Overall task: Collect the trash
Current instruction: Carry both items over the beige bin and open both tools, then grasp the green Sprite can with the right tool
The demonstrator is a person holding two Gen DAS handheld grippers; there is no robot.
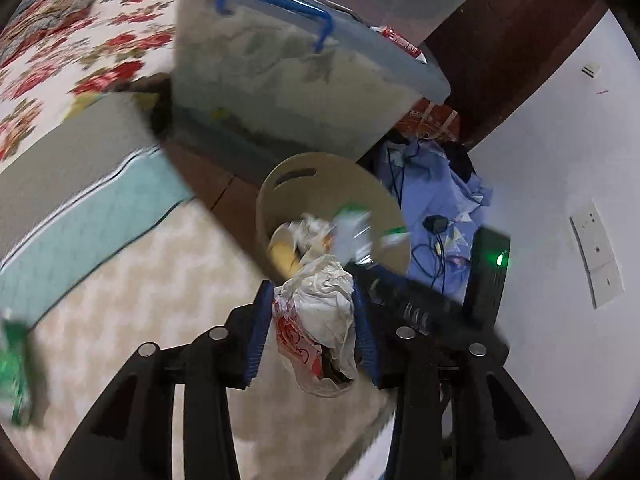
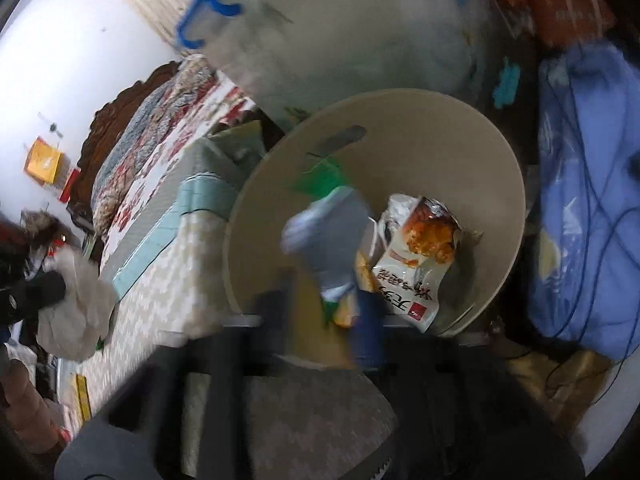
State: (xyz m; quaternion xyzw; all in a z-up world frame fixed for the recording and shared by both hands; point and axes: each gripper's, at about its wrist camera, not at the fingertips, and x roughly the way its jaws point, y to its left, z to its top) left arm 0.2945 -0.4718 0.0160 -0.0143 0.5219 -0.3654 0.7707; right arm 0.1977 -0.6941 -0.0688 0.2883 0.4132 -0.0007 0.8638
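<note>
A beige trash bin (image 1: 360, 184) stands beside the bed; it also shows in the right wrist view (image 2: 440, 140). My left gripper (image 1: 314, 304) is shut on a crumpled white and red plastic bag (image 1: 320, 320), held just short of the bin. In the right wrist view my right gripper (image 2: 328, 300) is over the bin's near rim, blurred, with a clear bottle with a green label (image 2: 332, 240) between or just beyond its fingers, over the bin. A snack wrapper (image 2: 416, 252) lies in the bin. My left gripper with its bag (image 2: 76, 292) shows at far left.
A clear storage box with a blue handle (image 1: 288, 72) stands behind the bin. Blue clothes with cables (image 1: 436, 208) lie to its right. The bed with a patterned cover (image 1: 132, 300) is on the left, with a green wrapper (image 1: 16, 376) on it.
</note>
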